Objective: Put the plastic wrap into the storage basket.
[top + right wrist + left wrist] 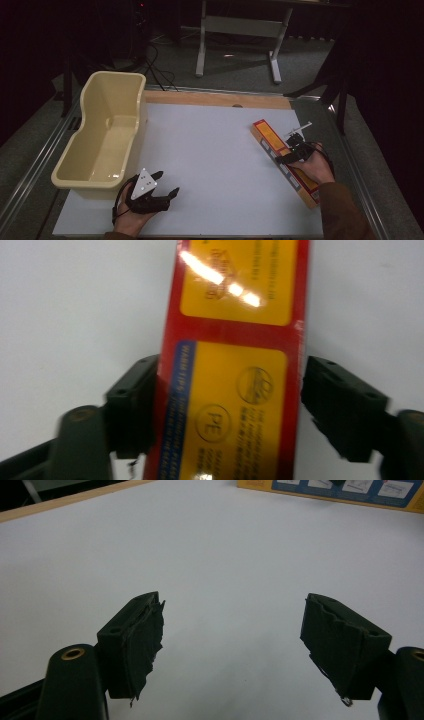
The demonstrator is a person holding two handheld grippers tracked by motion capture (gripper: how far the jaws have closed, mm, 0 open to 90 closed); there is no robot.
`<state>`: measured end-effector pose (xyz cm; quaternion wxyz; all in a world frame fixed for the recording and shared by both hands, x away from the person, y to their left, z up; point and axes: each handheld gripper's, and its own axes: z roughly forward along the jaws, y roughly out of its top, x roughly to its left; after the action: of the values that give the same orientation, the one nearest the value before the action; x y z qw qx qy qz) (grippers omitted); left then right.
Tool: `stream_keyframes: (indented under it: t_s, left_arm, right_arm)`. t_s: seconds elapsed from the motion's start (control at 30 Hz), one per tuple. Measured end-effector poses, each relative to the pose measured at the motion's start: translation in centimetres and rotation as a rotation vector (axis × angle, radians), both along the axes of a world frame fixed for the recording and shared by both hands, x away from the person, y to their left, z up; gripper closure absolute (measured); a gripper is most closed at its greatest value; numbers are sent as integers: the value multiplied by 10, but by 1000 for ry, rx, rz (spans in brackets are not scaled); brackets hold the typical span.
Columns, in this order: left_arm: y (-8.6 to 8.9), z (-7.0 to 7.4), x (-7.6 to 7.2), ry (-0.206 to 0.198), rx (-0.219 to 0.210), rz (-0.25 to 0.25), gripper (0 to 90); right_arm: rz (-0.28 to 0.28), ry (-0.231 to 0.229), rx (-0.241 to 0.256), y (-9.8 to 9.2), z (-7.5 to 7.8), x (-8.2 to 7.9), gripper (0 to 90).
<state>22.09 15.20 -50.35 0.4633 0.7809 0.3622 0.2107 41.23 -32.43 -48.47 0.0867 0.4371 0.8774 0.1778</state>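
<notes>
Right gripper (227, 405) straddles the long box (235, 365), jaws spread on either side of its width, left one touching the edge, right one just apart; not clamped yet. Box lies flat on the white table (210, 150), right side, under the right hand (312, 167). Long axis runs diagonally in the high view, far end toward table centre, near end toward the person's right edge. Glossy red-yellow cardboard, probably light and stiff, film wrap looks slippery, so squeeze across the narrow width near the middle for balance. Left gripper (232, 645) hovers low over bare table, jaws wide apart, holding nothing. Cream tub (102, 135) sits at left, well apart from the box.
</notes>
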Motion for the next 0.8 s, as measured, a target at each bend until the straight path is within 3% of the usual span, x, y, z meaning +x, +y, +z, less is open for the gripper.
stream_keyframes:
  t_s: [0.07, 0.27, 0.47, 0.57, 0.67, 0.8]
  left_arm:
    - [0, 0, 0, 1, -3, 1, 246]
    - [0, 0, 0, 5, 1, 3, 250]
    - [1, 0, 1, 9, 0, 10, 250]
    - [0, 0, 0, 8, 1, 11, 252]
    - [0, -1, 1, 9, 3, 9, 252]
    - [0, -1, 1, 9, 4, 9, 252]
  right_arm:
    - [8, 52, -23, 4, 2, 4, 339]
    - [-45, 135, -90, 12, 5, 10, 374]
    - [-76, 164, -132, 18, 7, 9, 380]
    - [-82, 219, -160, 22, 8, 5, 379]
    - [-69, 235, -191, 26, 8, 5, 367]
    - [-84, 264, -158, 24, 4, 11, 341]
